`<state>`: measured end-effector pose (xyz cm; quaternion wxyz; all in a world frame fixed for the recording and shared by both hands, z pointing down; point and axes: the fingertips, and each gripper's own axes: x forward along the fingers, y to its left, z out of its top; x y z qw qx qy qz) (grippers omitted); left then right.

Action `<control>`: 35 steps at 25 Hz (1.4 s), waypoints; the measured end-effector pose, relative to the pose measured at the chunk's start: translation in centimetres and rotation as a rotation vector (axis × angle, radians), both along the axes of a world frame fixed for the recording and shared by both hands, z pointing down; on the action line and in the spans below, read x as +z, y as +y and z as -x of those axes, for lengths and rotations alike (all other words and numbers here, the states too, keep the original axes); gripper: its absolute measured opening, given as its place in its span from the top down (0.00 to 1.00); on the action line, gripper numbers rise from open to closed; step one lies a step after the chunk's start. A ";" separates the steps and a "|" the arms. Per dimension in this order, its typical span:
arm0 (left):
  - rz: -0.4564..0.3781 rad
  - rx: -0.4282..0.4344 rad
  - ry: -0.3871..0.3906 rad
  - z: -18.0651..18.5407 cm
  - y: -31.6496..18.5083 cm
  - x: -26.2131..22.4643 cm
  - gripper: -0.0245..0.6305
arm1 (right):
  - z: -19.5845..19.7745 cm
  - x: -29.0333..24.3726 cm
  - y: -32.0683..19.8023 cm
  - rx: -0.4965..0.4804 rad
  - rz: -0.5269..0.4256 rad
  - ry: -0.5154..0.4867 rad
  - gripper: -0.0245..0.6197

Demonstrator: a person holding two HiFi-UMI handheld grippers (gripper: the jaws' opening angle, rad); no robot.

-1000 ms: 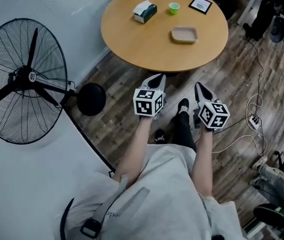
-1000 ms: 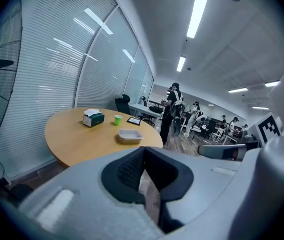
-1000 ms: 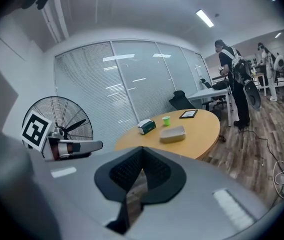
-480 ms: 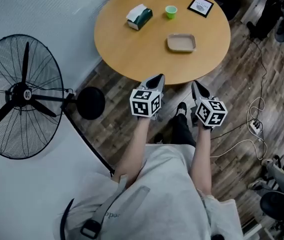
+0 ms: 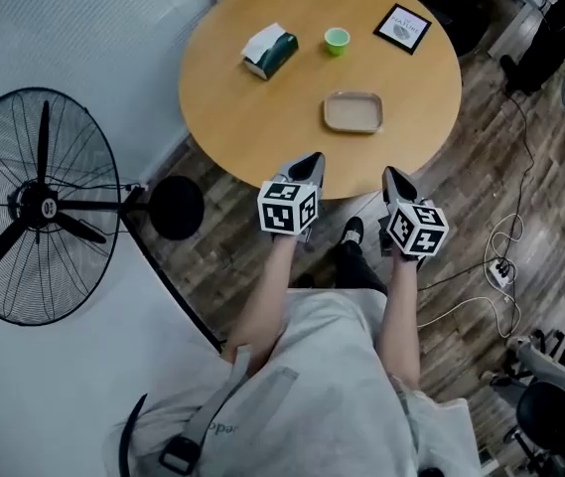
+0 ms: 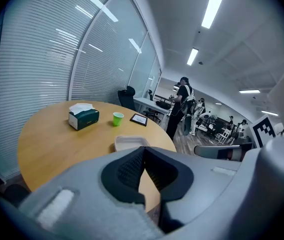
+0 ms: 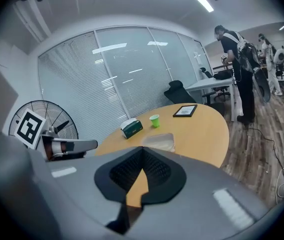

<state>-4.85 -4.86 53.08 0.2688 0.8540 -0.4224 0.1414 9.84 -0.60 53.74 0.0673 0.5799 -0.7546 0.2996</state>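
One tray (image 5: 353, 111) is lying flat on the table (image 5: 252, 117), toward the near side; its long axis is running left to right in the head view, roughly along the near rim; it is sitting ahead of both grippers, in line with the gap between them, and neither is touching it.

The left gripper (image 5: 312, 159) is hovering at the near rim, to the tray's near left; its jaws are pressing together at the tips with nothing between them.

The right gripper (image 5: 393, 174) is hovering just off the rim, to the tray's near right; its jaws are likewise meeting at the tips and gripping nothing; both grippers are pointing across the table, and each gripper view is showing the tray just beyond the joined tips.

Beyond the tray a box (image 5: 268, 50), a cup (image 5: 337, 40) and a frame (image 5: 404, 28) are standing apart in a loose row; a fan (image 5: 44, 207) is standing on the floor, well to the left.
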 end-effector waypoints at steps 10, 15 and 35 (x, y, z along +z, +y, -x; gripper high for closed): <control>0.020 -0.086 -0.056 -1.3 -4.0 0.5 0.95 | -2.4 0.8 -5.6 -0.083 0.013 -0.007 0.97; 0.030 -0.123 -0.088 -1.5 -4.8 0.4 0.95 | -3.7 0.8 -7.2 -0.087 0.011 -0.033 0.97; 0.087 -0.153 -0.096 -0.2 -10.7 3.9 0.95 | -4.5 3.5 -13.2 -0.066 0.063 -0.003 0.97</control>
